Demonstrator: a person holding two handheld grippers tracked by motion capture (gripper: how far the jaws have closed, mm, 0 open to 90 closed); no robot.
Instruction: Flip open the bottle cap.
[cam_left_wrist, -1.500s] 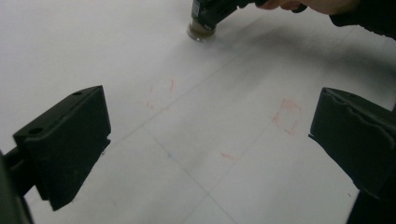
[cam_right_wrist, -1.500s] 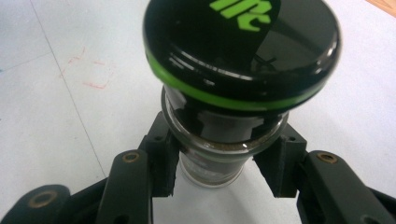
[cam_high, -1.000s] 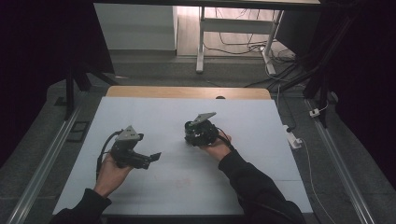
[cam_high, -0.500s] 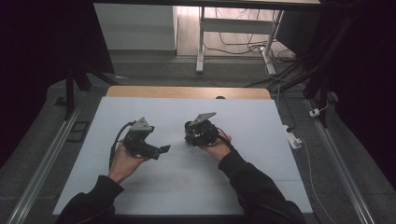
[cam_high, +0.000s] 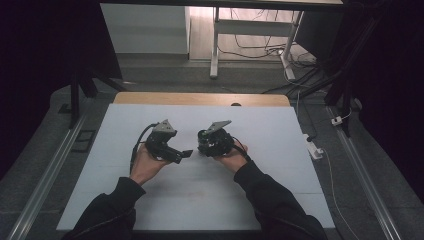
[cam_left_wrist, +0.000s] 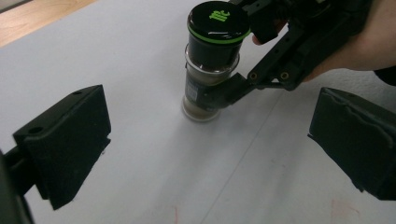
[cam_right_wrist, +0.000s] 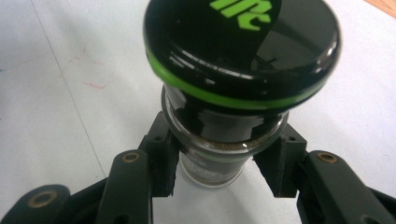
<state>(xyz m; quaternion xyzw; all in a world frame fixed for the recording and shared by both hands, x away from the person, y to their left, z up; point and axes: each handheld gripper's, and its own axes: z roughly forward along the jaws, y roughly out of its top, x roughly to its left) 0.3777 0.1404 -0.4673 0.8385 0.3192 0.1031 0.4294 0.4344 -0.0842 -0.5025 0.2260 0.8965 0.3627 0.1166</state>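
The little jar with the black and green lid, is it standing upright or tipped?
Upright: the jar stands on its base on the white table, lid on top.

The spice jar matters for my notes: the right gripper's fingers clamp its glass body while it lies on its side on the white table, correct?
Not quite. The spice jar stands upright on the white table, black lid on top, as the left gripper view shows. The right gripper does have its fingers clamped on the glass body.
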